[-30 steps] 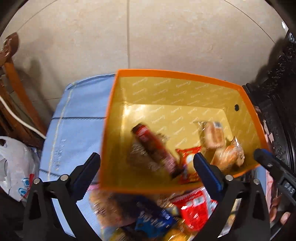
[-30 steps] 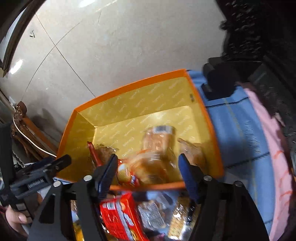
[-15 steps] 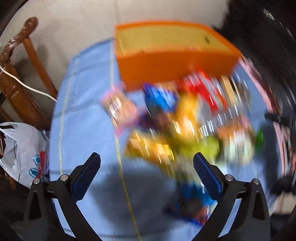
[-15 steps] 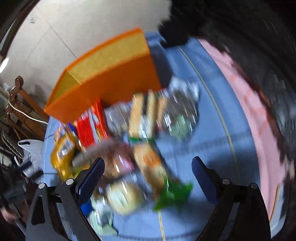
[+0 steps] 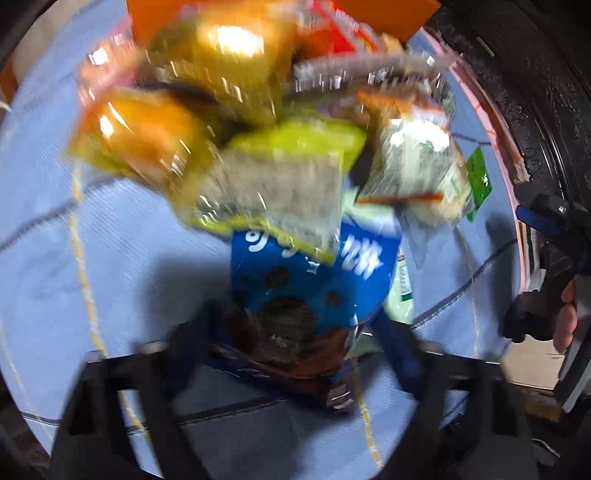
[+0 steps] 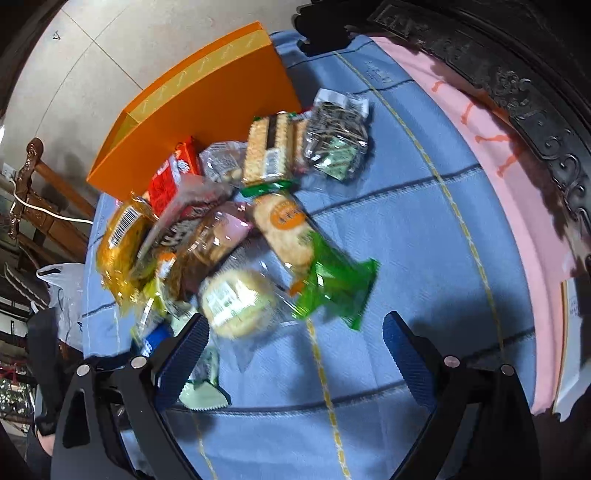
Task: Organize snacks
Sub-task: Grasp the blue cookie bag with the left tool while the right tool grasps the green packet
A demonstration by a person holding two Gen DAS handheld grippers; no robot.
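A heap of snack packets lies on a blue cloth (image 6: 424, 229) in front of an orange box (image 6: 207, 122). In the blurred left wrist view my left gripper (image 5: 295, 339) is open, its fingers either side of a blue cookie packet (image 5: 314, 280) at the near end of the heap. A yellow-green packet (image 5: 280, 177) overlaps it. My right gripper (image 6: 295, 350) is open and empty above the cloth, just short of a round bun in clear wrap (image 6: 236, 302) and a green cracker packet (image 6: 310, 258). The orange box shows at the top of the left wrist view (image 5: 388, 18).
A pink cloth (image 6: 517, 184) and a dark carved wooden edge (image 6: 535, 110) run along the right. A wooden chair (image 6: 40, 195) and a white plastic bag (image 6: 59, 291) stand at the left, off the table. Bare blue cloth lies right of the heap.
Both grippers have pulled back from above the box and dropped toward the near end of the heap. The left gripper now straddles the blue cookie packet. Both remain open.
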